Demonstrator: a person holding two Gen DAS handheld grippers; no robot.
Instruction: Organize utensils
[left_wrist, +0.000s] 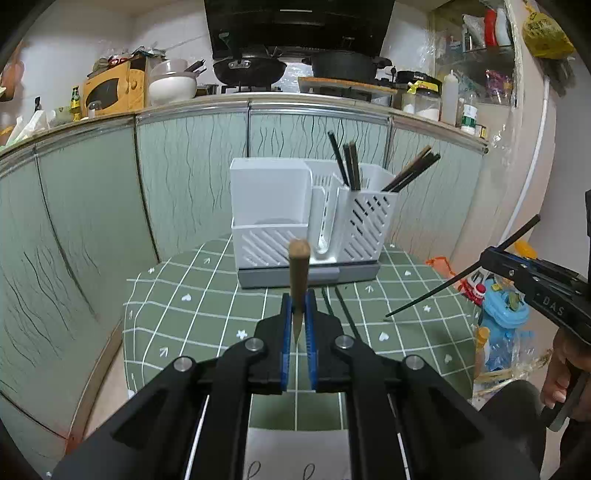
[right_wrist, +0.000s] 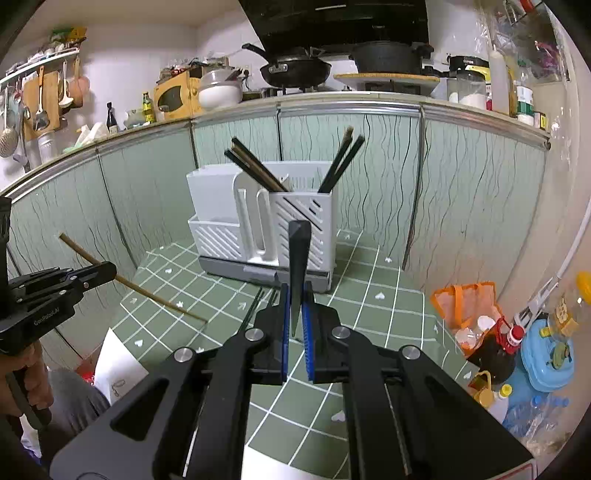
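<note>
My left gripper (left_wrist: 299, 299) is shut on a brown wooden chopstick (left_wrist: 297, 266) that points up and away, above the green checked table (left_wrist: 207, 295). My right gripper (right_wrist: 296, 291) is shut on a black chopstick (right_wrist: 298, 254). Each gripper shows in the other's view: the right gripper (left_wrist: 485, 254) with its black chopstick (left_wrist: 443, 286) slanting down, the left gripper (right_wrist: 109, 271) with the brown chopstick (right_wrist: 155, 297). The white utensil rack (left_wrist: 269, 206) (right_wrist: 221, 206) stands at the table's far side, with several dark chopsticks (left_wrist: 349, 164) (right_wrist: 255, 168) upright in its slotted cup. Two black chopsticks (left_wrist: 345, 314) (right_wrist: 258, 306) lie on the cloth before the rack.
Green cabinet doors (left_wrist: 184, 166) wall the table behind and to the left. The counter above carries pans (left_wrist: 251, 68) and jars. Bottles, an orange bag (right_wrist: 465, 306) and a blue plastic box (right_wrist: 546, 358) crowd the floor on the right. A white paper sheet (right_wrist: 114, 365) lies at the near edge.
</note>
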